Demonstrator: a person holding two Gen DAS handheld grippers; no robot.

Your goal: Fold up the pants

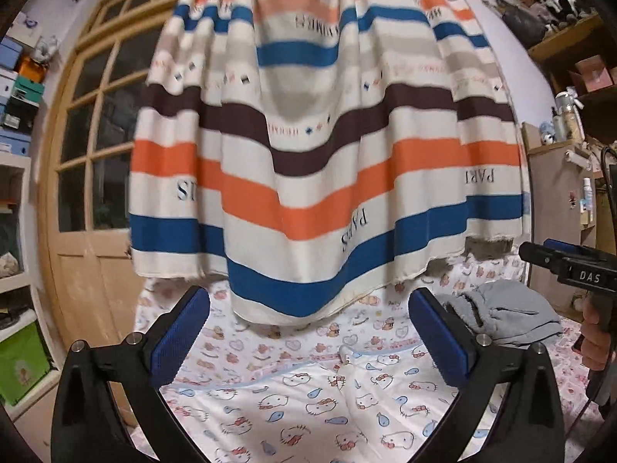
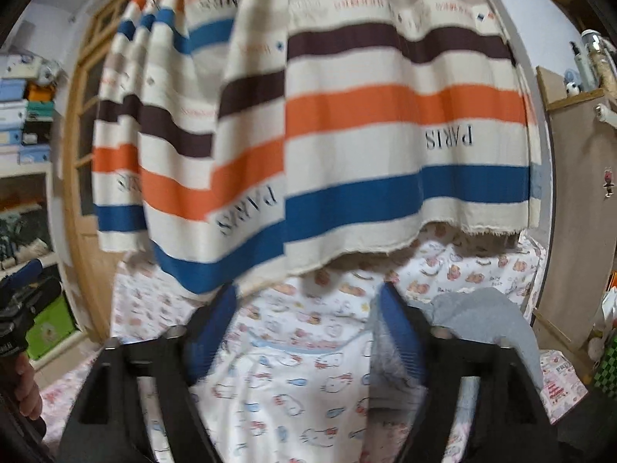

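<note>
Grey pants (image 1: 501, 314), soft, limp, bunched near bed (image 1: 308, 393) right edge; grasp at waistband. Both hand-held grippers, left (image 1: 308, 343) and right (image 2: 304, 335), spread, empty.

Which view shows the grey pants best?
The left wrist view: the grey pants lie bunched on the printed sheet, sharp and mostly unobstructed. In the right wrist view they are blurred and partly hidden behind the right tool.

A striped curtain (image 1: 327, 146) hangs over a bed sheet (image 1: 308, 393) printed with cartoons, beside a wooden glazed door (image 1: 88, 146) and cluttered shelves (image 1: 570, 50).
</note>
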